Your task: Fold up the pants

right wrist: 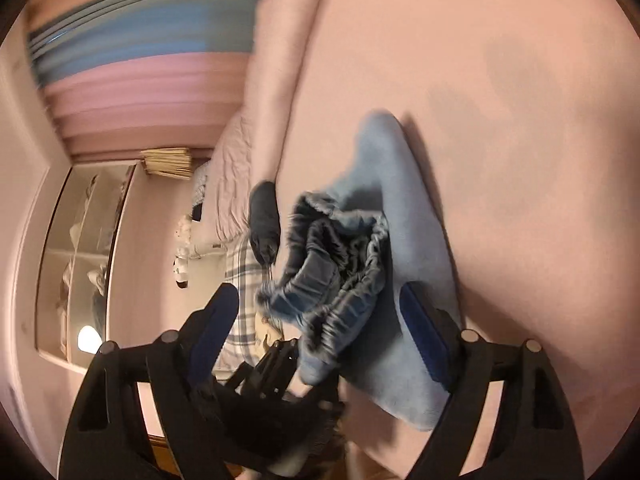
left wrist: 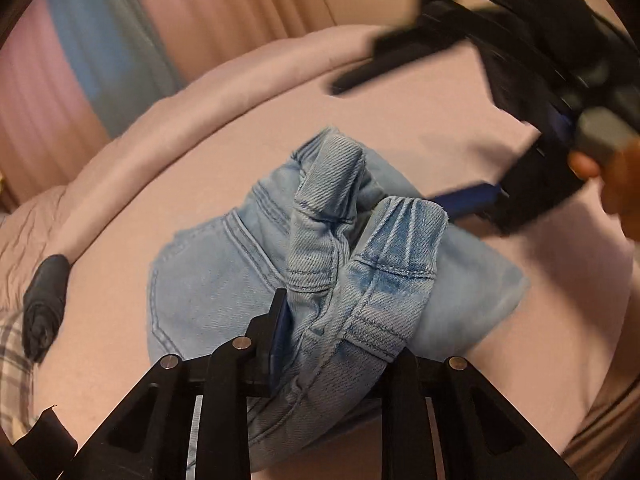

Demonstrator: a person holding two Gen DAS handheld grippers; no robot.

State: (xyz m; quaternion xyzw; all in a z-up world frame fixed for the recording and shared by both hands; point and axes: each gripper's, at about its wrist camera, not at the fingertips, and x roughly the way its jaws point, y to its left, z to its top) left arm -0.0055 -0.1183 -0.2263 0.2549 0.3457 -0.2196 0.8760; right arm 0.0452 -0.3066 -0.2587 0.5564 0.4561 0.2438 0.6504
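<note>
Light blue denim pants lie bunched on a pink bed. My left gripper is shut on the elastic waistband and holds it up off the bed. My right gripper is open, its blue pads wide apart around the waistband and the pant fabric without pinching them. The right gripper also shows in the left wrist view, blurred, beside the pants at the upper right. The left gripper shows low in the right wrist view.
A dark rolled garment lies at the bed's edge next to a plaid cloth. A rolled pink duvet runs along the far side. Striped curtains and a glass cabinet stand beyond the bed.
</note>
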